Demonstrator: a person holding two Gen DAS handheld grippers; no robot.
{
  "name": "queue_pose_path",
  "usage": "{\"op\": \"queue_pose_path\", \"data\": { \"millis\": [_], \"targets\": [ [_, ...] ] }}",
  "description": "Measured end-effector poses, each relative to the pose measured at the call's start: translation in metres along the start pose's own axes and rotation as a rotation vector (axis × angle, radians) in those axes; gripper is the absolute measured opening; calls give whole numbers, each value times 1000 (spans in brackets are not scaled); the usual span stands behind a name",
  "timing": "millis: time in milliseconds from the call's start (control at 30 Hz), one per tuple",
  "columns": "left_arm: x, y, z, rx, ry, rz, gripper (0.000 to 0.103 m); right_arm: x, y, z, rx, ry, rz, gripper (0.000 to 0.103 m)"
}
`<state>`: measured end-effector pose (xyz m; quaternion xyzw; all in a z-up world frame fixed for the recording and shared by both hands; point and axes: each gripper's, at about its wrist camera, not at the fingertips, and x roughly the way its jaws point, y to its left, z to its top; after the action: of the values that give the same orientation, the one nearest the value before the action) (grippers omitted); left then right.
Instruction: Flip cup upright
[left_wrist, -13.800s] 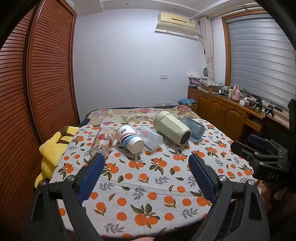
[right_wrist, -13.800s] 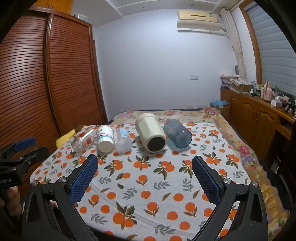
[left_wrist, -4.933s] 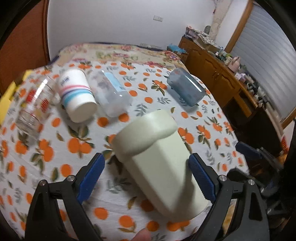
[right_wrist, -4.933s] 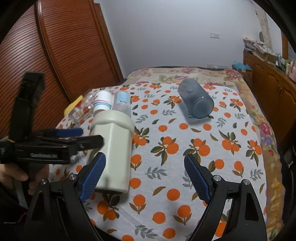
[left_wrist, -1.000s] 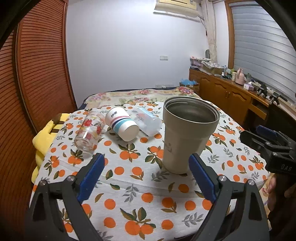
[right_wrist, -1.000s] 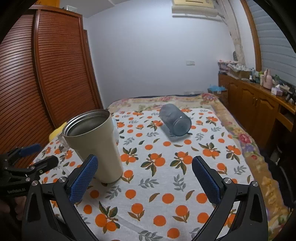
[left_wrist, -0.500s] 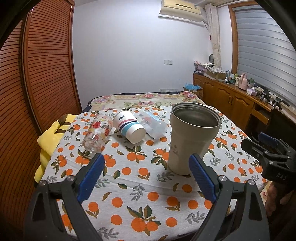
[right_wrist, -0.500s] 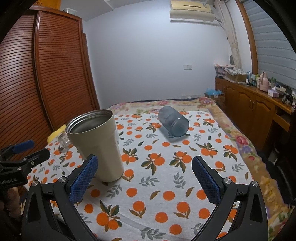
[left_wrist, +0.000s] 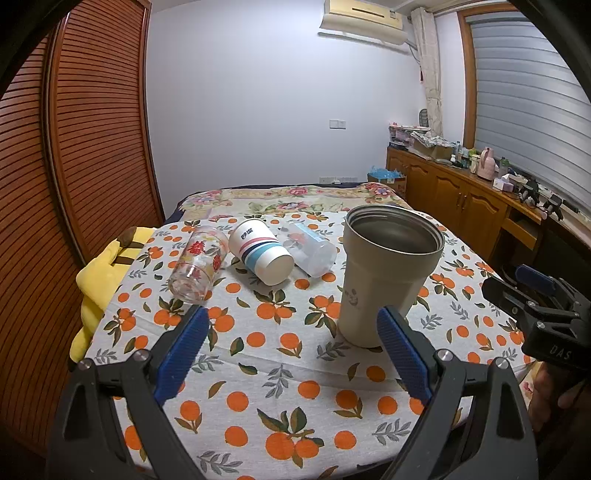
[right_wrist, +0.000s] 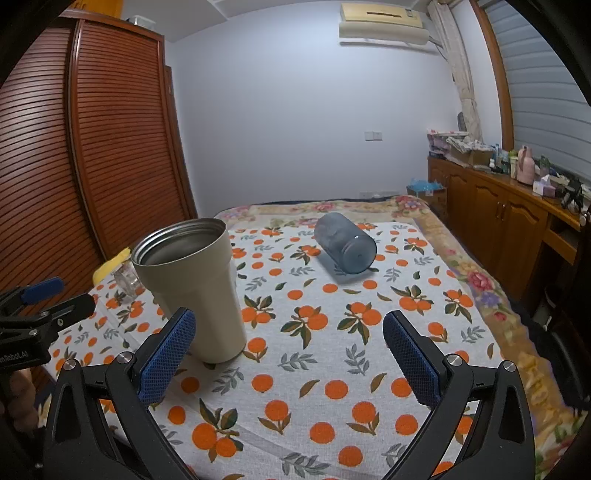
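I had backed both grippers off slightly; left gripper (left_wrist: 291, 338) and right gripper (right_wrist: 290, 341) hung spread and empty. The tall beige steel-lined cup (left_wrist: 388, 277) stood upright, near centre; the flip looked done, four cups lying beyond.

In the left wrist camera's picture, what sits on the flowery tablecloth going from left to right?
Yellow plush toy → floral glass lying down → striped paper cup lying down → clear plastic cup lying down → upright beige tumbler.
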<state>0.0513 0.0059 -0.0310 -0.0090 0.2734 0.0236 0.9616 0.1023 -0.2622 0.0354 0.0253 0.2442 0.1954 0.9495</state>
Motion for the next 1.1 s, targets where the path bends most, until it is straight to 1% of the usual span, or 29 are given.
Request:
{"op": "queue_pose_path", "data": {
  "millis": [1100],
  "targets": [
    [0,2,-1,0,-6,3,93,1,-1,-1,2,0,-2,103]
  ]
}}
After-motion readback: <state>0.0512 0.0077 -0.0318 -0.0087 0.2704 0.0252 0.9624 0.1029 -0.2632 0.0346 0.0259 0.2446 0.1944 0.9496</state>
